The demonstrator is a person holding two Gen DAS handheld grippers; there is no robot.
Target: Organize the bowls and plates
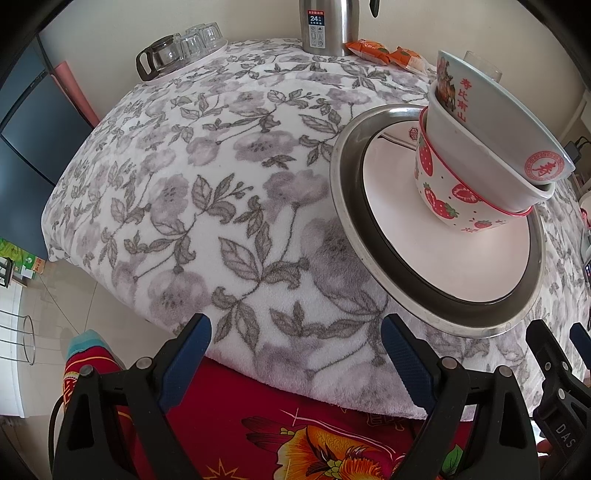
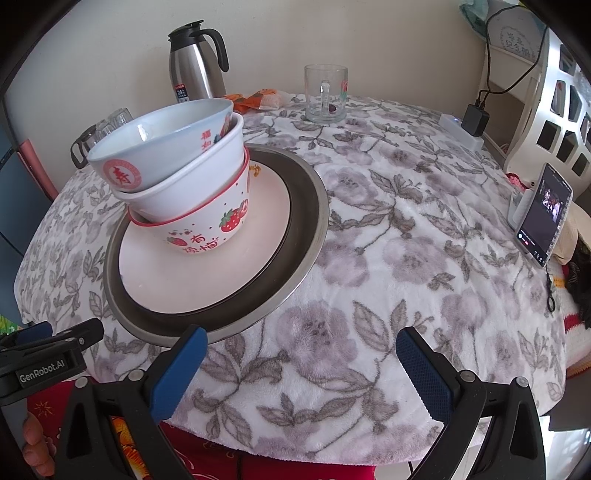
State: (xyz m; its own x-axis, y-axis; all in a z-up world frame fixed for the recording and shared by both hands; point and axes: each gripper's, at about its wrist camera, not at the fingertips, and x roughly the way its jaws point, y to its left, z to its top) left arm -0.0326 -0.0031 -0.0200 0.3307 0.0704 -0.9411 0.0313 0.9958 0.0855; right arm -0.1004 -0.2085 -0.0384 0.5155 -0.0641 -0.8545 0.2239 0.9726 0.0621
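A steel plate (image 1: 345, 206) (image 2: 306, 236) lies on the floral table cloth with a white plate (image 1: 399, 236) (image 2: 207, 269) on it. Three bowls are stacked on the white plate: a strawberry bowl (image 1: 443, 199) (image 2: 210, 229) at the bottom, a plain white bowl (image 1: 469, 147) (image 2: 192, 181) in it, and a pale blue bowl with red characters (image 1: 491, 114) (image 2: 159, 144) tilted on top. My left gripper (image 1: 295, 347) is open and empty at the table's near edge, left of the stack. My right gripper (image 2: 301, 354) is open and empty, right of the stack.
A steel thermos (image 1: 328, 26) (image 2: 195, 62), orange snack packets (image 1: 380, 51) (image 2: 258, 98) and a glass mug (image 2: 325, 92) stand at the back. A tray with a glass pot and glasses (image 1: 177, 51) sits back left. A phone on a stand (image 2: 543, 214) and a charger (image 2: 474, 120) are at the right.
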